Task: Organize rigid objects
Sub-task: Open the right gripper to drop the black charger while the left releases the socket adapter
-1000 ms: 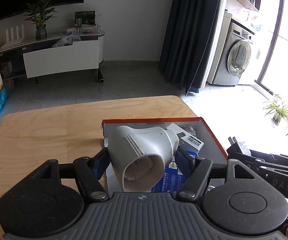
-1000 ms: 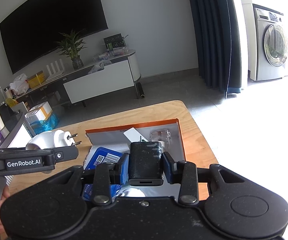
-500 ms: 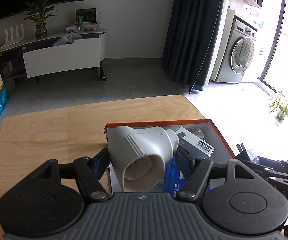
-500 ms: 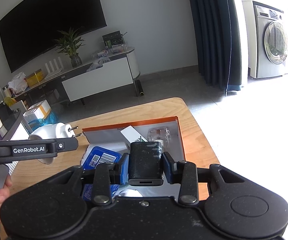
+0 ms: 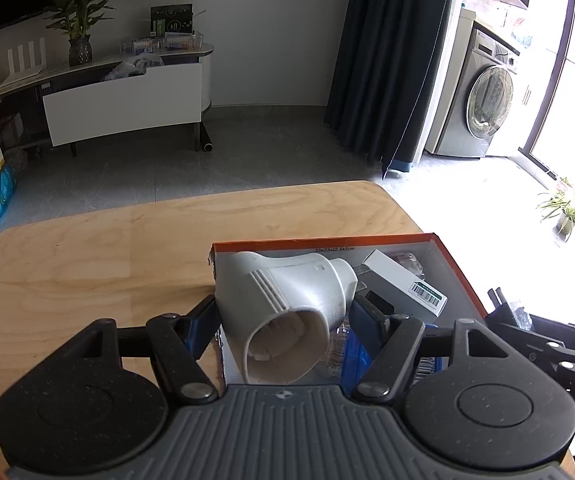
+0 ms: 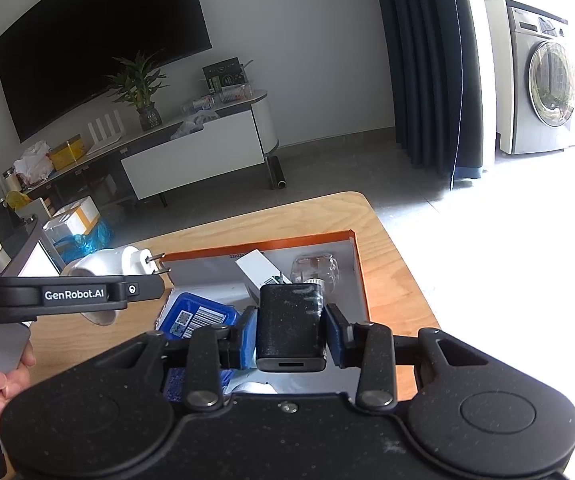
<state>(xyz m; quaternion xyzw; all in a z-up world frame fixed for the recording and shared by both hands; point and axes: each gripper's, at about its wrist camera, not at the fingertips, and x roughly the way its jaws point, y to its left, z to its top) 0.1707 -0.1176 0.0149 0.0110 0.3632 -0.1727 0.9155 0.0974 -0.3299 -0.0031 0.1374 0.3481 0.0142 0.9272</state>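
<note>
Since a second ago the left claw (image 5: 283, 320) has carried the white plug adapter (image 5: 287, 312) rightward, so it now hangs over the box's left corner rather than beside it. That claw is clamped on the adapter's flared body, prongs pointing to twelve o'clock. The right claw (image 6: 290, 330) is clamped on the black charger (image 6: 290, 324), held above the orange-rimmed box (image 6: 361, 276) on the worktop (image 5: 127, 256). Below lie a blue case (image 6: 195, 316) at nine o'clock, then a white carton (image 6: 261, 272) and a clear pouch (image 6: 315, 268) at twelve. To place well, I judge each item should go down onto bare floor of the box, adapter near the left wall, before the pads let go.
</note>
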